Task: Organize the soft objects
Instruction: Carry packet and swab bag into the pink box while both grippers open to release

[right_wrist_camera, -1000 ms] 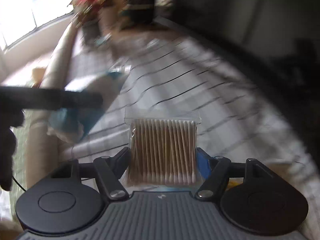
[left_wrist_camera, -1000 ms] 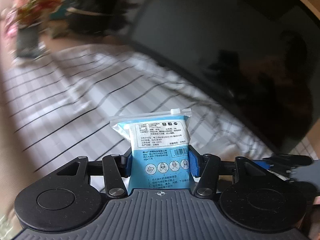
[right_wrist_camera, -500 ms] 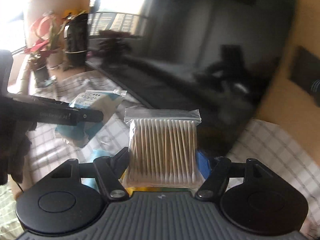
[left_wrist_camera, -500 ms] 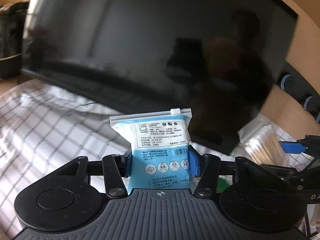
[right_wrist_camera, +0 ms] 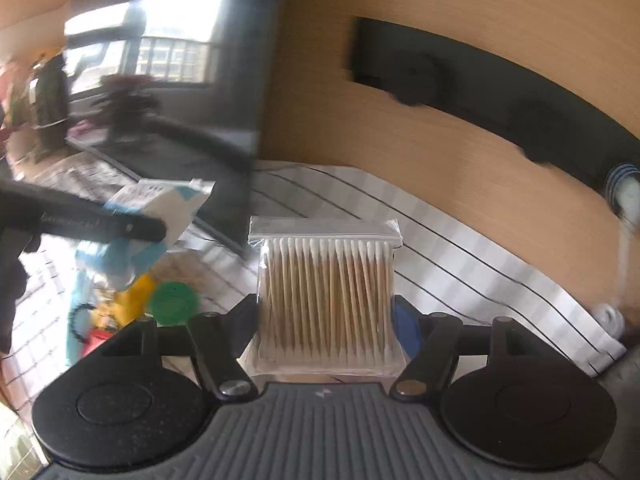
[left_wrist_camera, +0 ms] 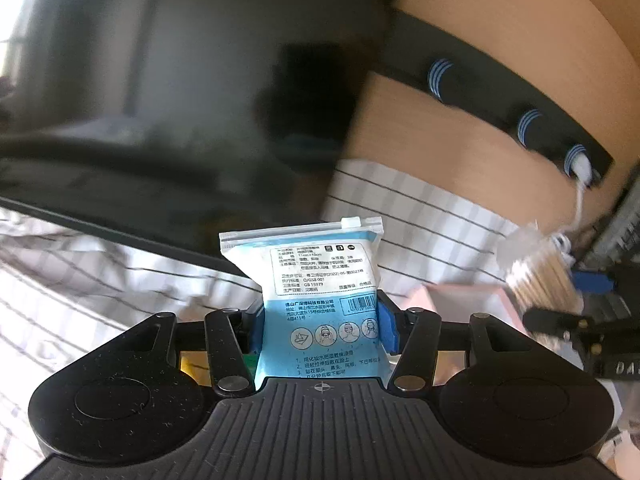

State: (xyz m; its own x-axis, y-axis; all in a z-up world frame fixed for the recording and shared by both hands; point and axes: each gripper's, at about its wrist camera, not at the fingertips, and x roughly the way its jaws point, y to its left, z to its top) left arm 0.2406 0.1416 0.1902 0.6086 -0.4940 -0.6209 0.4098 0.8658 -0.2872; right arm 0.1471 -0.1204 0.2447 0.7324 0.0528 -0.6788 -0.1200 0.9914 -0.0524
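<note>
Glossy pouch (left_wrist_camera: 320, 280), clear swab bag (right_wrist_camera: 326, 296)

1. The left gripper (left_wrist_camera: 320, 320) pointed forward and downward, its blue pads clamped on both sides of an upright pouch (left_wrist_camera: 316, 280).
2. The right gripper (right_wrist_camera: 326, 320) pointed likewise, its jaws closed on a bag of swabs (right_wrist_camera: 326, 292), held upright.

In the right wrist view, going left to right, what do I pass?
Blue-and-white packet in the left tool → green lid → bag of cotton swabs in the right tool → striped cloth.
</note>
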